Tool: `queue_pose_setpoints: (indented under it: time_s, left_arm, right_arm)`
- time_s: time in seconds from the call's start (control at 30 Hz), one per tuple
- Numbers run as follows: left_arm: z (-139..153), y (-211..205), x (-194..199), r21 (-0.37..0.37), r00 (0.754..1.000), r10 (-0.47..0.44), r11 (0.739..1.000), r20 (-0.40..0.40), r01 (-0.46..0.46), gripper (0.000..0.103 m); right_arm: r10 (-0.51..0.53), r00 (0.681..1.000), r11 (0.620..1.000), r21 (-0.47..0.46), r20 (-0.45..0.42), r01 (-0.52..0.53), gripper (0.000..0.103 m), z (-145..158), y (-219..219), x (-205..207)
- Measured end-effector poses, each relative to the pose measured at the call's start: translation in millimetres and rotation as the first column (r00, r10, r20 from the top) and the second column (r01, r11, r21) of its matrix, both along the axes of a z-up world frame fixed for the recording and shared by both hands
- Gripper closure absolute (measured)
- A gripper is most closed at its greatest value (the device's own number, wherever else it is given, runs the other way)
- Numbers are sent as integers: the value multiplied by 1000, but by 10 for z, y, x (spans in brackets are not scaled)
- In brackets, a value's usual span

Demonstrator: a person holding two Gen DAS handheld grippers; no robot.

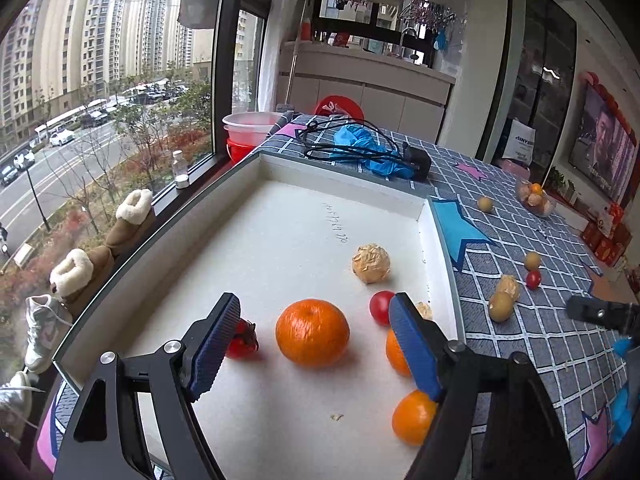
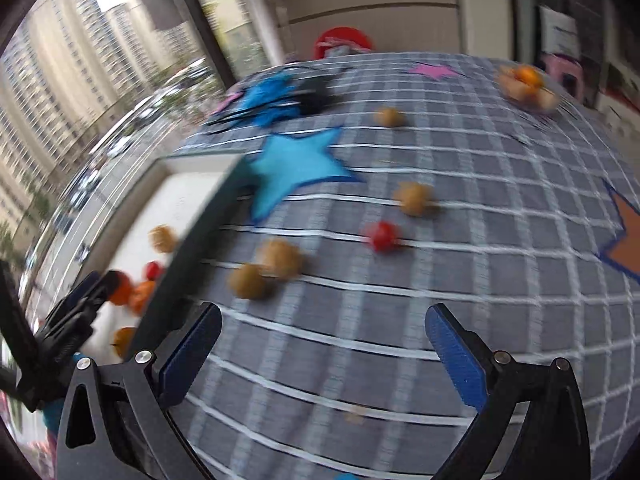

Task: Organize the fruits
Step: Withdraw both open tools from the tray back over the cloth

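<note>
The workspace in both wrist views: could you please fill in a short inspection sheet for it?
Surface: table under a grey checked cloth with star patches.
Job's things: white tray holds three oranges, the largest between the left tool's fingers, red tomatoes and a husked fruit; several small fruits lie loose on the cloth; glass bowl of fruit at the far edge.
Clutter: blue gloves.
Grippers: left tool open over the tray; right tool open and empty above the cloth.
Cables: black cable and plug behind the tray.
Surroundings: window, boots on the sill.
</note>
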State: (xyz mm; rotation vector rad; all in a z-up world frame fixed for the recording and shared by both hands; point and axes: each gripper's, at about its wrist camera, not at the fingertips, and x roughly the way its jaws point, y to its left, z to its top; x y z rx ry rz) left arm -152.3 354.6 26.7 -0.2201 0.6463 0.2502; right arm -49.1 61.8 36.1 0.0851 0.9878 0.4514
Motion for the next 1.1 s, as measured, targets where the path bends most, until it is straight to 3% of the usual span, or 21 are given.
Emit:
queue_pose_setpoints:
  time_s: [0.2, 0.37, 0.5, 0.8, 1.1]
  left_arm:
    - [3, -34, -3, 32, 1000, 13, 999, -24, -12, 23]
    - [17, -81, 22, 67, 997, 25, 998, -68, -20, 22]
    - [95, -140, 22, 36, 997, 9, 999, -81, -6, 22]
    - [443, -673, 113, 35, 987, -135, 990, -83, 138, 22]
    - [554, -1187, 526, -76, 946, -283, 959, -158, 274, 22]
  right_arm:
    - [-151, 988, 986, -73, -1, 151, 1, -108, -571, 39]
    - [-201, 979, 965, -168, 25, 202, 1, -223, -812, 45]
    - [-203, 978, 958, -200, 42, 207, 1, -304, -959, 49]
    - [-166, 983, 953, -246, 75, 180, 0, -349, -926, 23]
    - [-166, 982, 954, -238, 89, 183, 0, -358, -945, -30]
